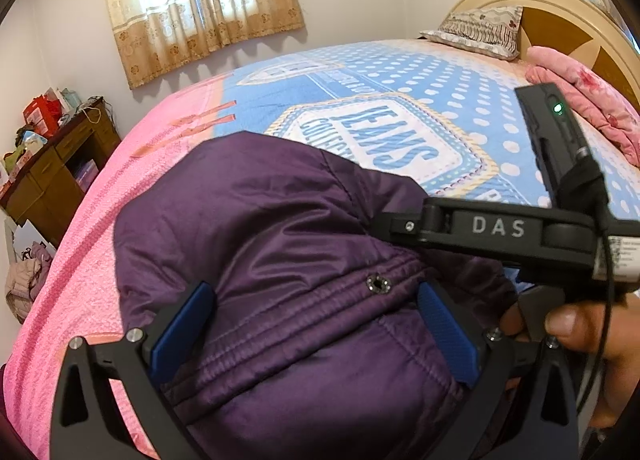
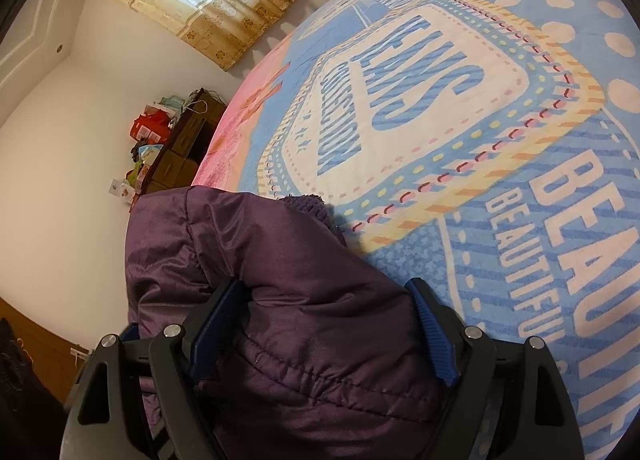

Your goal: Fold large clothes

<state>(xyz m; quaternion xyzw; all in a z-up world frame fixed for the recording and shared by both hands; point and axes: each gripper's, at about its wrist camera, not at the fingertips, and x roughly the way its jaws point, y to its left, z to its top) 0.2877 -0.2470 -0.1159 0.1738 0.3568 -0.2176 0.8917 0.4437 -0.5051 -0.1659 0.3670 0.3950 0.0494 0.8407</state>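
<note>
Nearest in the left wrist view, the left gripper (image 1: 316,324) stands with its jaws spread wide around a bulging fold of a padded purple jacket (image 1: 280,228). The blue pads (image 1: 182,330) sit at the flanks of the bulge, and whether they actually press the fabric cannot be told. A stitched placket with a metal snap (image 1: 378,284) runs across between the fingers, rising toward the right. In the right wrist view, the right gripper (image 2: 324,336) is likewise wide, straddling another quilted hump of the jacket (image 2: 280,280); the pad on the right appears to stand just clear of the cloth, so this looks like a loose straddle, not a pinch. The body of the right gripper (image 1: 500,228) also shows in the left view, crossing just above the jacket's right side, with a person's hand (image 1: 580,328) on its handle. The jacket lies bunched on the near part of the bed (image 1: 460,72), toward its pink side edge, and its bulk extends away from both claws toward the middle of the blue dotted bedspread. Both hands are directly over it, side by side and equally near, so the next fold probably depends on each claw closing on its own hump. Farther off lie a pillow (image 1: 480,30) and a pink blanket (image 1: 588,100) at the headboard, and beyond the bed a wooden dresser (image 1: 52,176) and curtains (image 1: 200,4).
</note>
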